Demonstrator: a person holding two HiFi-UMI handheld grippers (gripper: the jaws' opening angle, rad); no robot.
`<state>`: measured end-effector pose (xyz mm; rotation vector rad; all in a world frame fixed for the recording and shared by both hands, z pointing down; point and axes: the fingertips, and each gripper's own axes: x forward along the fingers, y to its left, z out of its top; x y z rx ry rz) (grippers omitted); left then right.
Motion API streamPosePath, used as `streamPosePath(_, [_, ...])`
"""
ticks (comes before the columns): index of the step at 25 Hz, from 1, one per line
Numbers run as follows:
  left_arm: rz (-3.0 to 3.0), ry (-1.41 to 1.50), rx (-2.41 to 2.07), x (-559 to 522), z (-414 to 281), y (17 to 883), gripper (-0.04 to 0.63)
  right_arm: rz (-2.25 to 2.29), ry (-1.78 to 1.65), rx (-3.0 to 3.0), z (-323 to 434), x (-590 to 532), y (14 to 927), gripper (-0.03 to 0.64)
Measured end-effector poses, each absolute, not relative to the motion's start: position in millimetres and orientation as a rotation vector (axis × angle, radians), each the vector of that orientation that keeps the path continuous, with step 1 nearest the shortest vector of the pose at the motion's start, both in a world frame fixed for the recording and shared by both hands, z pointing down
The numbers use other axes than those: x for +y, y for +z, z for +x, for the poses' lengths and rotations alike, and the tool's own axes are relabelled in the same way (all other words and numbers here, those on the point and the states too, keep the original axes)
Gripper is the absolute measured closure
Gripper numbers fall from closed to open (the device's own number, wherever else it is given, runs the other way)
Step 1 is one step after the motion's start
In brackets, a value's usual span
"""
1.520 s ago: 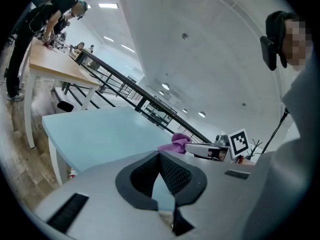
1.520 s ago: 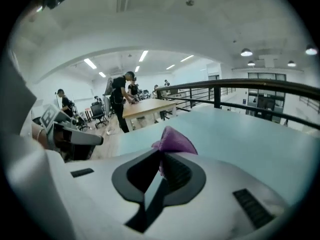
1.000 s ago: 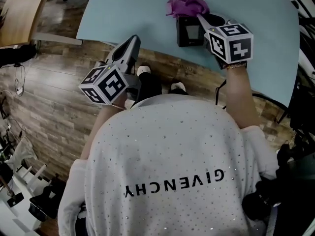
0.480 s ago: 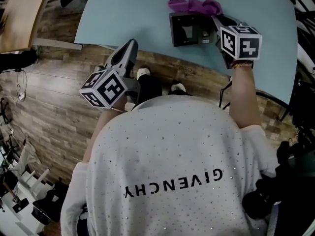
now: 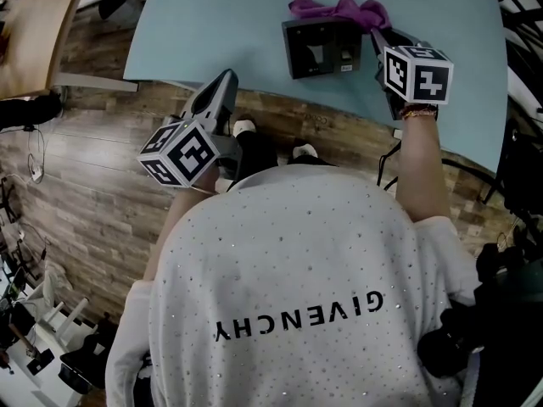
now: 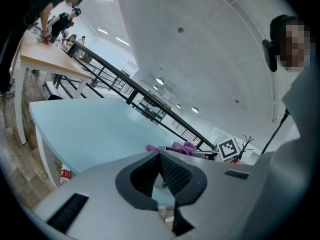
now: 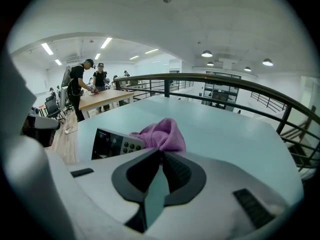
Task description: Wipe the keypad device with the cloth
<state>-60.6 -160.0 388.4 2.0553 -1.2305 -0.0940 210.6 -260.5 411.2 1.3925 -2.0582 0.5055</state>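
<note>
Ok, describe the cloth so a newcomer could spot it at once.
On the pale blue table, a black keypad device sits near the front edge. The cloth is bunched against its far side, at the tip of the right gripper; it is the only purple, soft thing.

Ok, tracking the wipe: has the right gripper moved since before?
Yes. The right gripper, with the cloth, has shifted right along the table's near edge.

Purple cloth (image 5: 338, 8), black keypad device (image 5: 318, 47), pale blue table (image 5: 212, 24), brown wood-plank floor (image 5: 93, 168), white speckled sweatshirt (image 5: 297, 261)
</note>
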Motion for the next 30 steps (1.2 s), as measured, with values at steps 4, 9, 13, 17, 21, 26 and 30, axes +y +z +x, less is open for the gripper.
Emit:
streamPosePath(4, [2.061, -0.106, -1.24, -159, -58, 384, 0.591, 1.655, 0.293, -2.173, 228, -267, 359, 0.594])
streamPosePath(9, [2.061, -0.143, -1.268, -155, -51, 380, 0.591, 1.636, 0.291, -2.57, 212, -265, 309, 0.592])
streamPosePath(13, [2.052, -0.154, -1.28, -151, -44, 381, 0.591, 1.494, 0.433, -2.55, 198, -265, 336, 0.592])
streamPosePath(17, [2.038, -0.167, -1.315, -149, -38, 381, 0.591, 1.404, 0.619, -2.383, 193, -263, 395, 0.592])
streamPosePath(21, [2.032, -0.183, -1.336, -144, -22, 383, 0.591, 1.3, 0.694, -2.375, 191, -247, 424, 0.592])
streamPosePath(26, [1.999, -0.167, -1.326, -126, 6, 401, 0.591, 1.158, 0.757, -2.38, 189, -229, 445, 0.592])
streamPosePath(30, [1.985, -0.152, -1.329, -118, 23, 409, 0.591, 1.055, 0.728, -2.335, 193, -212, 468, 0.598])
